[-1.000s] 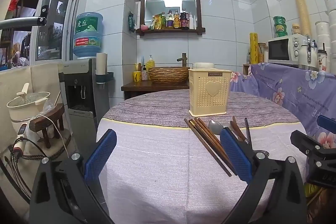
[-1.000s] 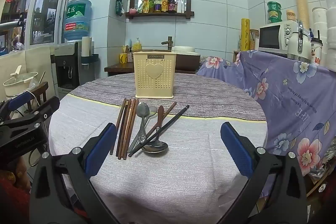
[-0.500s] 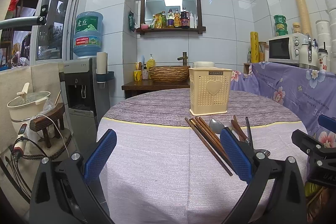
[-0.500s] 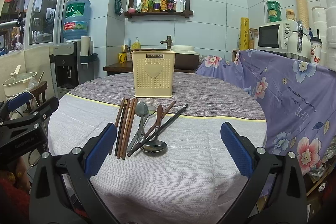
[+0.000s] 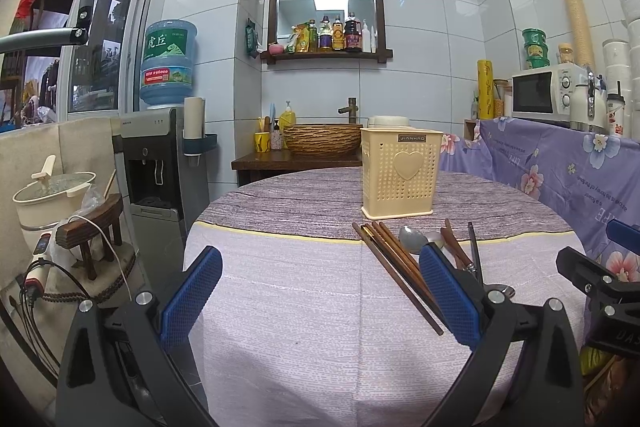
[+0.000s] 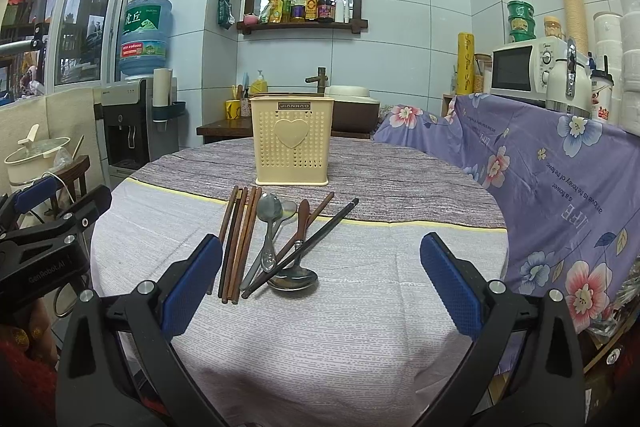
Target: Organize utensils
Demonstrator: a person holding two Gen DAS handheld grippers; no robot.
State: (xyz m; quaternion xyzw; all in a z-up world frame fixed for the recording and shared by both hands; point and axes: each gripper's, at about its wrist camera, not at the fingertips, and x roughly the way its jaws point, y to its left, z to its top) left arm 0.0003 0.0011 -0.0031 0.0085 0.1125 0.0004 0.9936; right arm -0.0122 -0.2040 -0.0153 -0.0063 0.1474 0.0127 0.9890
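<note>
A cream perforated utensil holder (image 6: 293,141) with a heart stands upright on the round table (image 6: 360,307); it also shows in the left wrist view (image 5: 400,177). In front of it lie several brown chopsticks (image 6: 238,243), metal spoons (image 6: 270,223), a wooden-handled spoon (image 6: 296,275) and a dark chopstick (image 6: 308,241). The chopsticks (image 5: 394,261) show in the left wrist view, partly hidden by a finger. My right gripper (image 6: 320,283) is open and empty, just short of the utensils. My left gripper (image 5: 320,291) is open and empty, left of them.
A water dispenser (image 5: 160,163) and a stool with a pot (image 5: 52,199) stand left of the table. A flowered purple cloth (image 6: 560,163) covers a counter on the right with a microwave (image 6: 524,71). A basin (image 5: 322,139) sits behind the table.
Both grippers have drifted very slightly; the utensils and holder have not moved. Both grippers stay open.
</note>
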